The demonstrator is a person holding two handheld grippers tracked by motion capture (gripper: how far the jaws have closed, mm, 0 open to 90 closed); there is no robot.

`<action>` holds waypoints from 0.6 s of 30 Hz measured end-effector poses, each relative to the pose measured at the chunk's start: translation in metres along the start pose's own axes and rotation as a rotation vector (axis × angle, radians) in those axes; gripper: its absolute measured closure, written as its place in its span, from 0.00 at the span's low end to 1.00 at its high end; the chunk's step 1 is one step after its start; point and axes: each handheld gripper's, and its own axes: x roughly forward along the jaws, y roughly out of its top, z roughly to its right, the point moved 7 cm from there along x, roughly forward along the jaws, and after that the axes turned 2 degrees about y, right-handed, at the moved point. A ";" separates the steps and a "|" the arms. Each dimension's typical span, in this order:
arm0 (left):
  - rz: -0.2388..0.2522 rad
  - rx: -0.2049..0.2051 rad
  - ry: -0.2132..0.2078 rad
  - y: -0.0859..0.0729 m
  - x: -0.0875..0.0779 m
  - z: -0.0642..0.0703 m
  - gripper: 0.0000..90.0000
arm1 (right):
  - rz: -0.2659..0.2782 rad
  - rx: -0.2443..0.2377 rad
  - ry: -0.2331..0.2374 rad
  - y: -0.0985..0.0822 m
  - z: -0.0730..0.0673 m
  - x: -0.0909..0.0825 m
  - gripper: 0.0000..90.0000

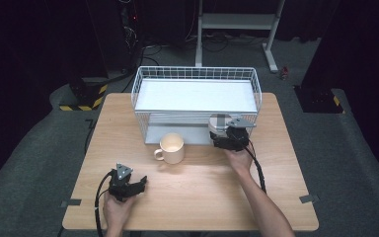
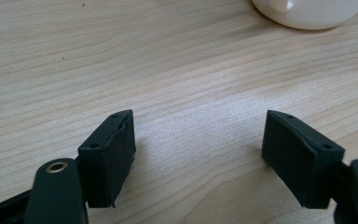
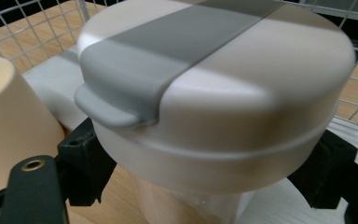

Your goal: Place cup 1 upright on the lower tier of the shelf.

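Both black jaws of the right gripper (image 3: 205,186) press on the sides of a white lidded container (image 3: 214,107) with a grey band across its lid, held just in front of the wire basket (image 1: 143,84), which stands at the table's (image 1: 276,197) far edge. A cream mug (image 1: 171,148) stands just left of it near the table's middle. Close to the near left corner, the left gripper (image 2: 198,154) rests with jaws wide apart, nothing between them.

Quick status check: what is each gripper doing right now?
Left gripper: open, empty, above the table.
Right gripper: shut on the lidded container.
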 end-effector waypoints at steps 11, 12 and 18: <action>0.000 0.000 0.000 0.000 0.000 0.000 0.29 | -0.017 0.009 -0.034 -0.003 0.007 0.016 0.21; 0.000 0.000 0.000 0.000 0.000 0.000 0.29 | -0.017 0.007 -0.034 -0.002 0.007 0.017 0.21; 0.000 0.000 0.000 0.000 0.000 0.000 0.29 | -0.009 0.000 -0.047 0.002 0.006 0.025 0.21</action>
